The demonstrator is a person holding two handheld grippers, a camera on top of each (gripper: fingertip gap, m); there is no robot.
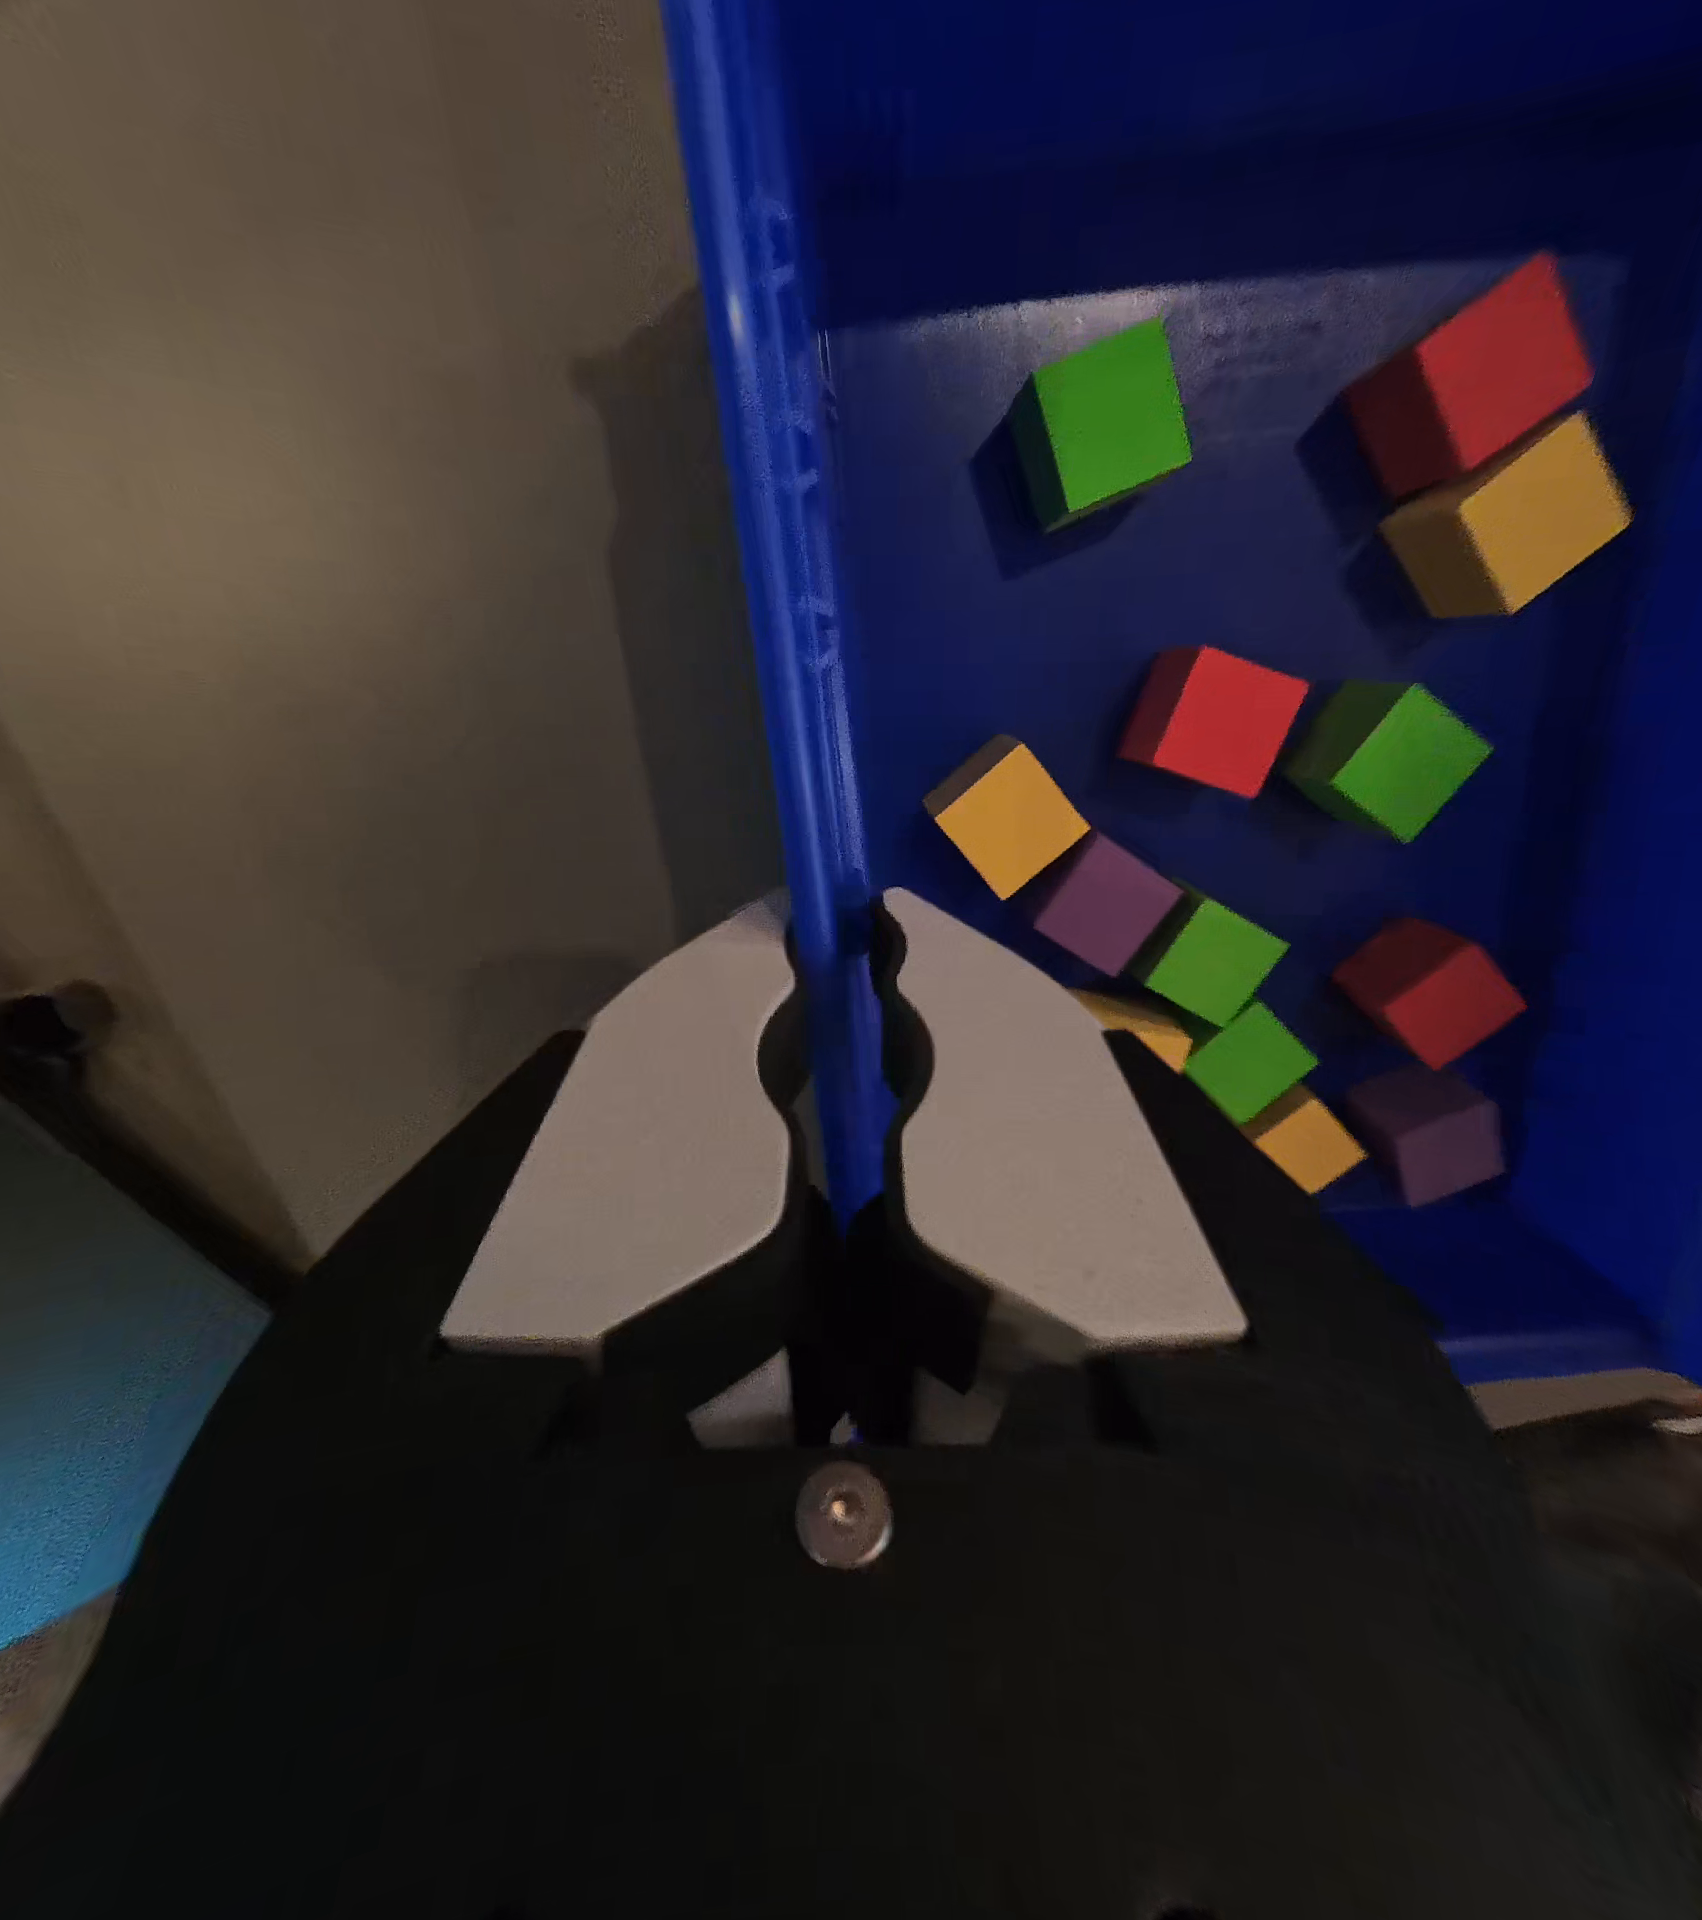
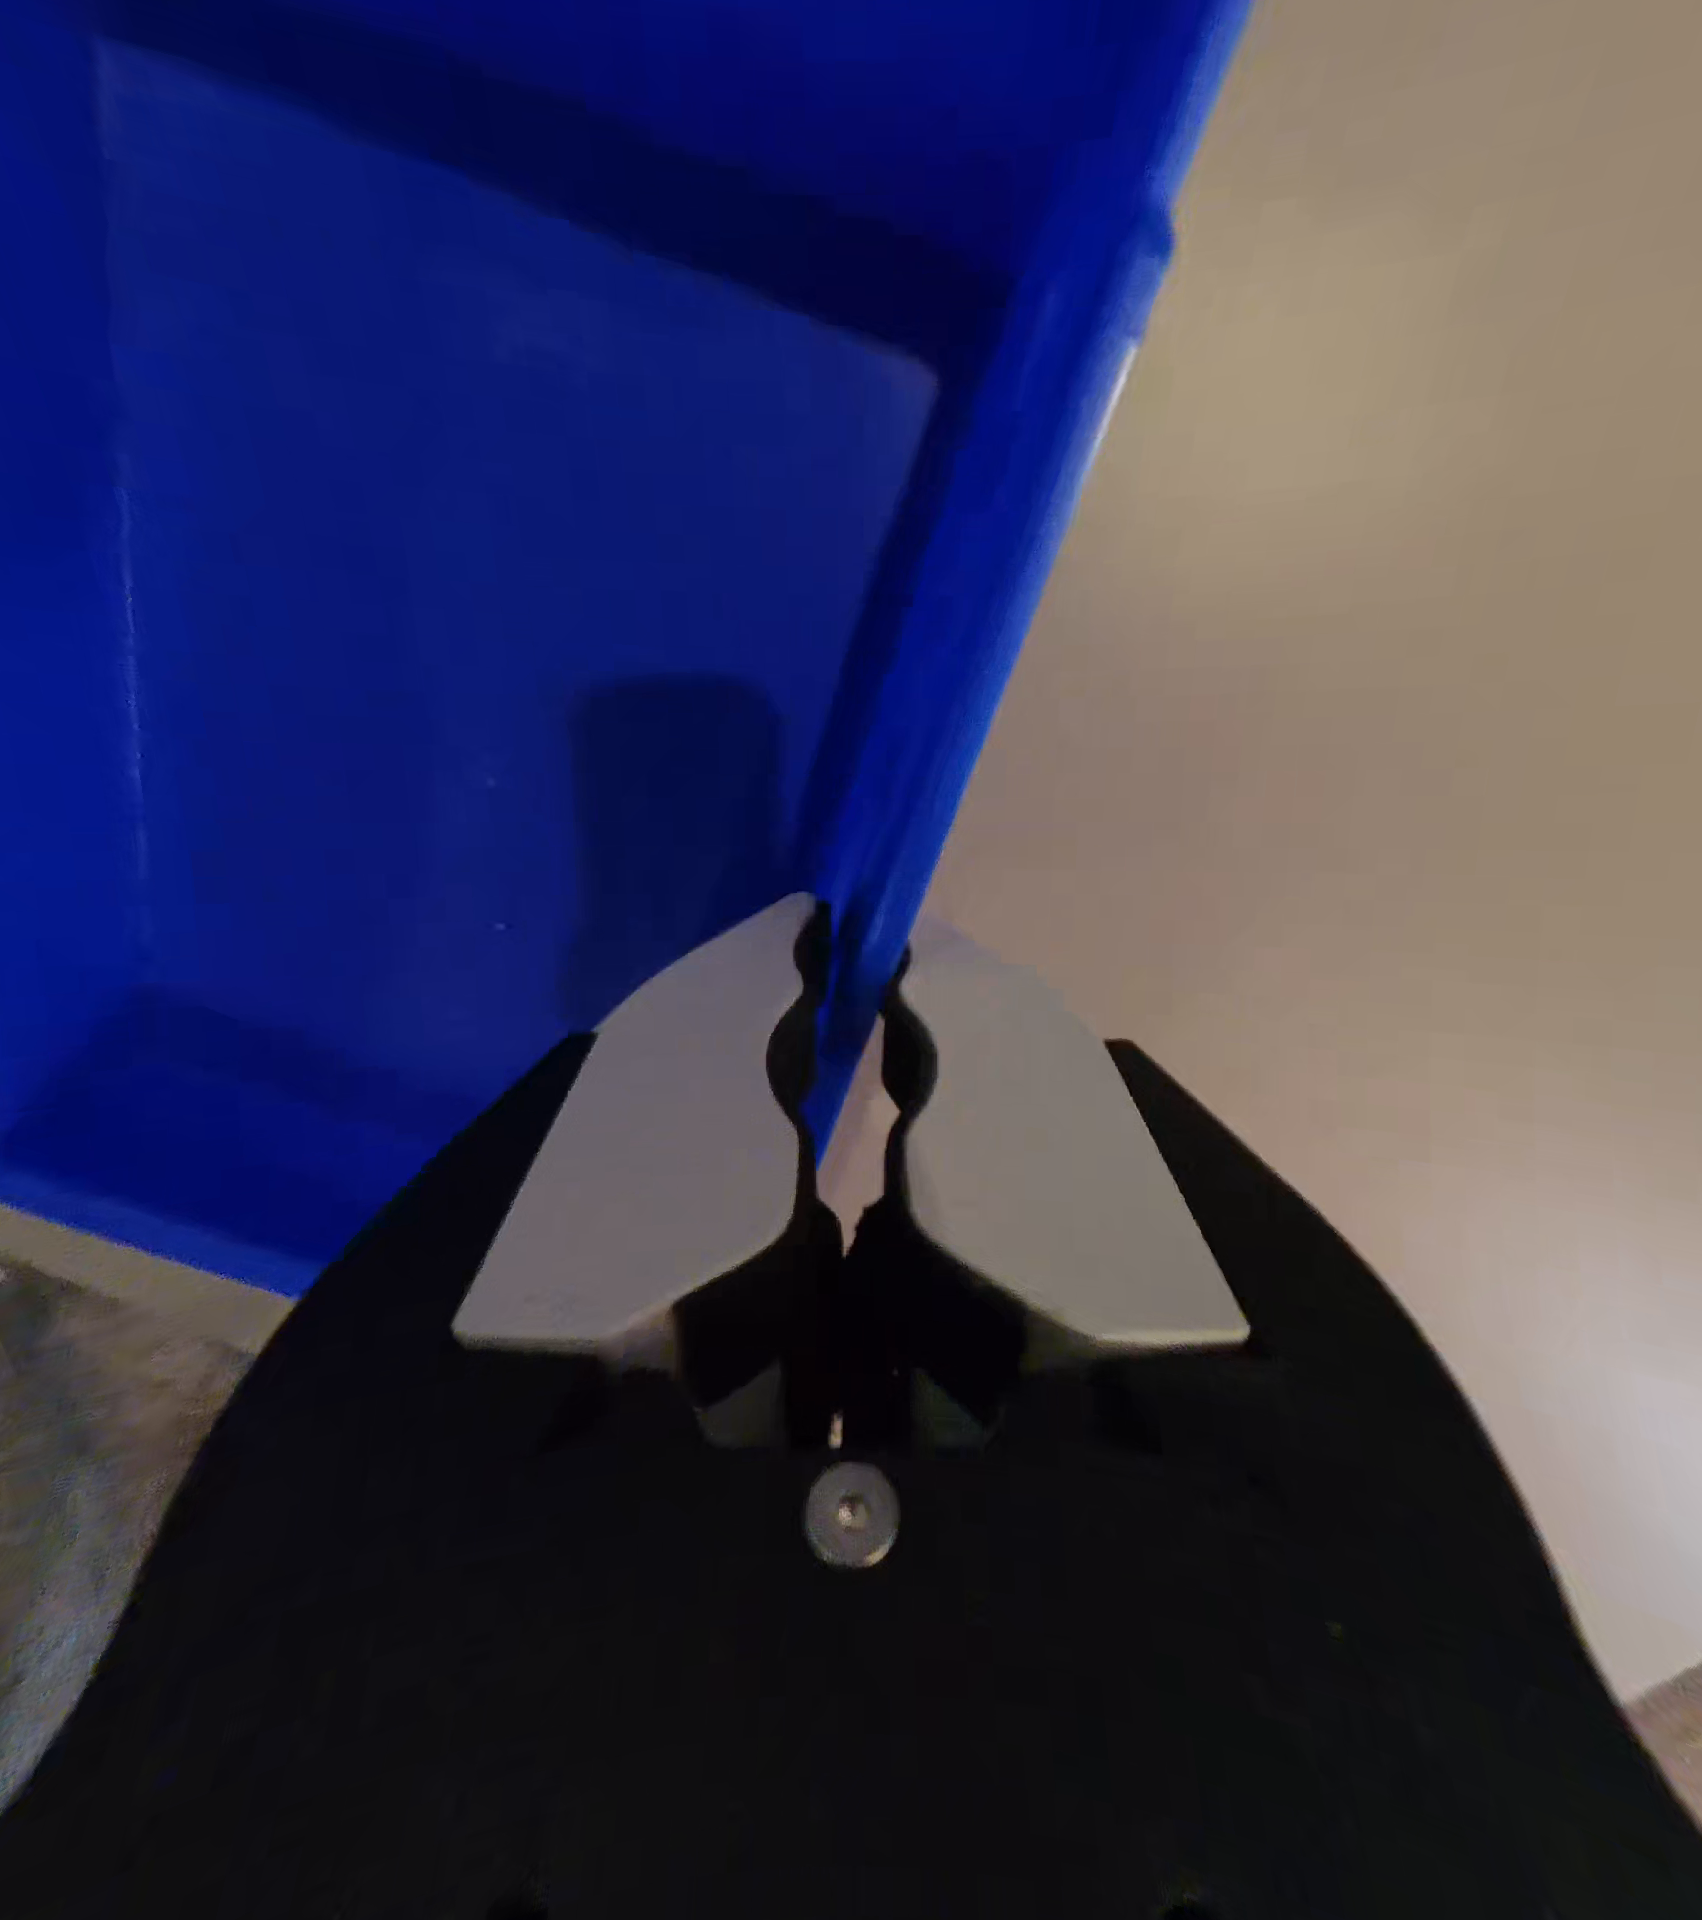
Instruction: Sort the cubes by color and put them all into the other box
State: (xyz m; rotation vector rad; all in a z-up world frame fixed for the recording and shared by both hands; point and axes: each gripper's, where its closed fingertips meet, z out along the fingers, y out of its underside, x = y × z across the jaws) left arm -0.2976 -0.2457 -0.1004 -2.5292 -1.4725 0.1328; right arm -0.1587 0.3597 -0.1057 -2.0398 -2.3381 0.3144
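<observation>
The left gripper (image 1: 839, 935) is clamped on the left wall of a blue bin (image 1: 774, 520), one finger outside and one inside. Just inside that wall, small blocks are scattered over the bin floor: a green block (image 1: 1101, 421) farthest off, a yellow block (image 1: 1008, 821) touching a purple block (image 1: 1101, 904) close to the inner finger, and red blocks (image 1: 1216, 722) farther right. In the right wrist view, the right gripper (image 2: 857, 940) is closed on the opposite wall of the bin (image 2: 992, 623); no blocks are seen on this side. Both views are blurred, so the bin appears to be in motion. The thin walls are pinched only at the fingertips, so a slip could be expected under uneven pulling, and the blocks could be thrown toward one side if the bin were tilted.
</observation>
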